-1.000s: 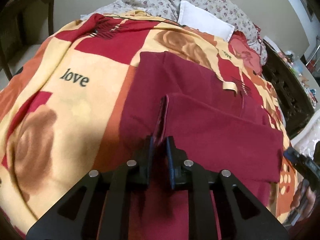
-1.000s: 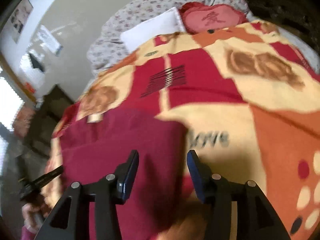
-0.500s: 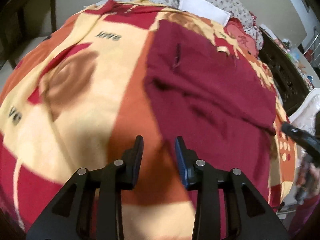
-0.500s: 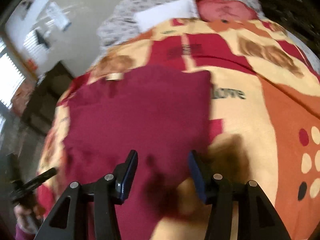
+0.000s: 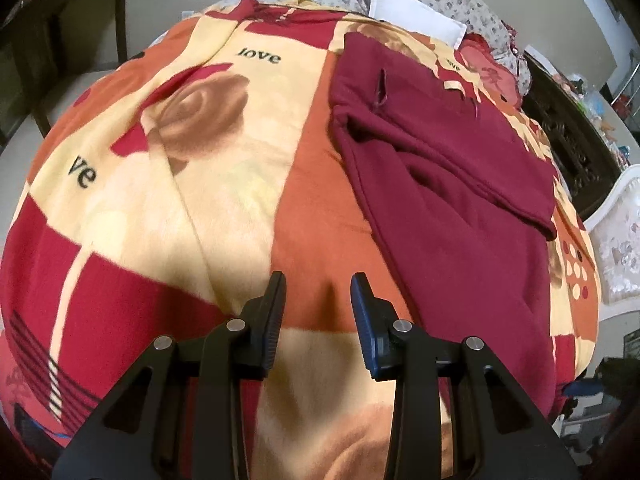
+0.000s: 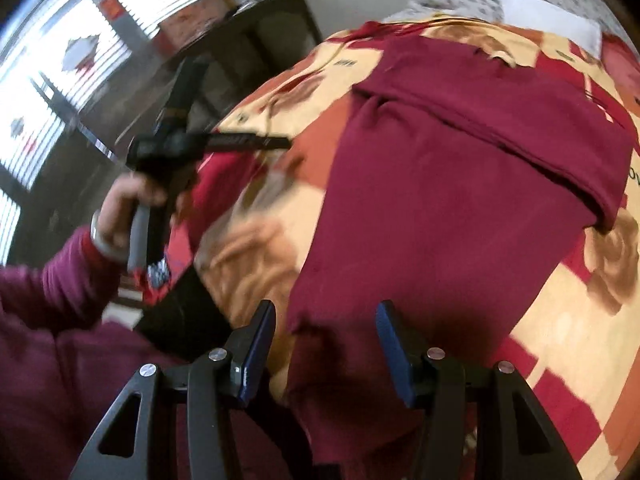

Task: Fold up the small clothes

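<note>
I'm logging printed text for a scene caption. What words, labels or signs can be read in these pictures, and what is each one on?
"love": on the blanket, near its far end.
"ve": the end of another word on the blanket's left side; the rest is out of sight.
Small dark print on the blanket beside the maroon garment: too small to read.
Pale tag at the garment's far edge: nothing readable.
Signs by the window in the right wrist view: blurred.

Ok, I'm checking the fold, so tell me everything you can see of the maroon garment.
The maroon garment is soft knit-looking cloth lying on the patterned blanket, elongated, with one part folded across its upper body and a beige neck label at the far end. Slight wrinkles. Neither claw holds it; its near hem lies under the open right claw.
</note>
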`<act>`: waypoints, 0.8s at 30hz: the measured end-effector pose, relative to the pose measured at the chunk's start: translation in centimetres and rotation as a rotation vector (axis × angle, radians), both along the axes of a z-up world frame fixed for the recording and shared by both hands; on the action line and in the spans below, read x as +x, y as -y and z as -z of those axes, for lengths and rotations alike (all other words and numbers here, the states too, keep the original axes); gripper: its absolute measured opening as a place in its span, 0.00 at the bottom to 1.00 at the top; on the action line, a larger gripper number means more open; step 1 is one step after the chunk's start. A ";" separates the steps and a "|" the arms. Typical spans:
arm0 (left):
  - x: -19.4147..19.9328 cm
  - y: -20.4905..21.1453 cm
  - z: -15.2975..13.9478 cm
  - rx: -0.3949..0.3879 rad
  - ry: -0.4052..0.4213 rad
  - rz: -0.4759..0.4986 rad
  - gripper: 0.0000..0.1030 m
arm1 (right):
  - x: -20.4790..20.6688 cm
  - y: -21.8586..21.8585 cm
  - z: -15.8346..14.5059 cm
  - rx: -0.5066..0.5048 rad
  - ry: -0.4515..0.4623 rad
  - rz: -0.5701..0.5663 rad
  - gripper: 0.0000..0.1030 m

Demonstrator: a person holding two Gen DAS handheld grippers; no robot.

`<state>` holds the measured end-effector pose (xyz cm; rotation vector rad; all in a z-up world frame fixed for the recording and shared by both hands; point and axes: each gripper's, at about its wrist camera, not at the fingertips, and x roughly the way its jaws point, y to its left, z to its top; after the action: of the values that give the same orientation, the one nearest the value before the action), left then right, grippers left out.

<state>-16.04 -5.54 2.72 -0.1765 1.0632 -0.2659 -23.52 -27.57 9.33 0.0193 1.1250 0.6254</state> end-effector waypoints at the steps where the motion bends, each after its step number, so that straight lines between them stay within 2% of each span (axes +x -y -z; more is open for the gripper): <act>1: -0.1 -0.1 0.1 -0.004 -0.006 -0.003 0.32 | -0.5 0.0 0.1 -0.027 0.017 -0.010 0.49; 3: -0.2 -0.3 0.4 -0.012 -0.014 -0.016 0.32 | -1.1 0.0 0.0 -0.075 0.066 -0.033 0.49; 6: -0.6 -0.5 0.5 -0.036 -0.029 -0.020 0.32 | -1.7 -1.0 0.5 -0.243 0.180 -0.102 0.49; 11: -1.1 -0.7 0.3 -0.027 -0.021 -0.019 0.32 | -1.8 -3.5 1.3 -0.426 0.365 -0.243 0.49; 15: -1.2 -1.4 0.5 -0.027 -0.030 -0.038 0.32 | -2.1 -5.5 3.4 -0.553 0.412 -0.400 0.56; 19: -1.0 -2.0 1.0 -0.035 -0.050 -0.060 0.32 | -1.7 -7.1 4.0 -0.590 0.524 -0.431 0.56; 20: -0.9 -2.1 1.1 -0.040 -0.057 -0.062 0.32 | -1.3 -7.4 4.2 -0.587 0.530 -0.438 0.54; 22: -0.8 -2.3 1.0 -0.049 -0.064 -0.061 0.32 | -0.2 -8.0 4.8 -0.561 0.487 -0.441 0.34; 23: -0.8 -2.5 0.7 -0.054 -0.062 -0.059 0.32 | 0.6 -8.1 4.6 -0.496 0.445 -0.423 0.22; 24: -0.8 -2.8 0.1 -0.058 -0.053 -0.057 0.32 | 1.3 -7.9 4.0 -0.407 0.401 -0.395 0.19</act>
<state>-16.86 -2.75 2.61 -0.2667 1.1022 -0.2414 -22.21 -19.62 5.32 -0.6647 0.8486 0.6994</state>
